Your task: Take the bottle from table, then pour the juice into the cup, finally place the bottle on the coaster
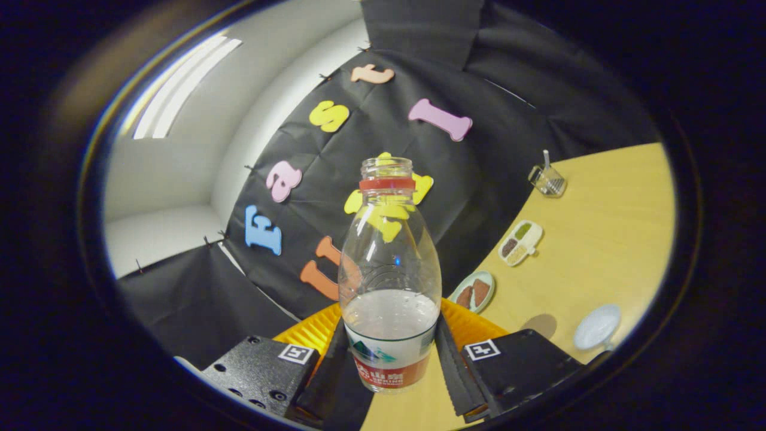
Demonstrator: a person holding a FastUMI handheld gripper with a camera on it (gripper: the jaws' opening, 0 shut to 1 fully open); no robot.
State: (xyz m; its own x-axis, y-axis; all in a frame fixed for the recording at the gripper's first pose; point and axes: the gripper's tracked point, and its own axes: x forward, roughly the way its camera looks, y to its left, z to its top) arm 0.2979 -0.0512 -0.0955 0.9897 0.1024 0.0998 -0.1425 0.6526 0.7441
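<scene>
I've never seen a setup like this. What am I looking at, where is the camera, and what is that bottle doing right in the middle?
No robot here: a person carries a hand-held grasping tool, and the camera rides on it, looking forward along its two fingers. Those fingers press the lower part of a clear uncapped bottle from both sides, so the tool holds it, lifted and tilted; a little liquid sits in its bottom. Beyond it lies a yellow wooden table. On it are a small plate with brown pieces, a divided dish, a clear cup farther off, and a pale round coaster nearest the fingers.
</scene>
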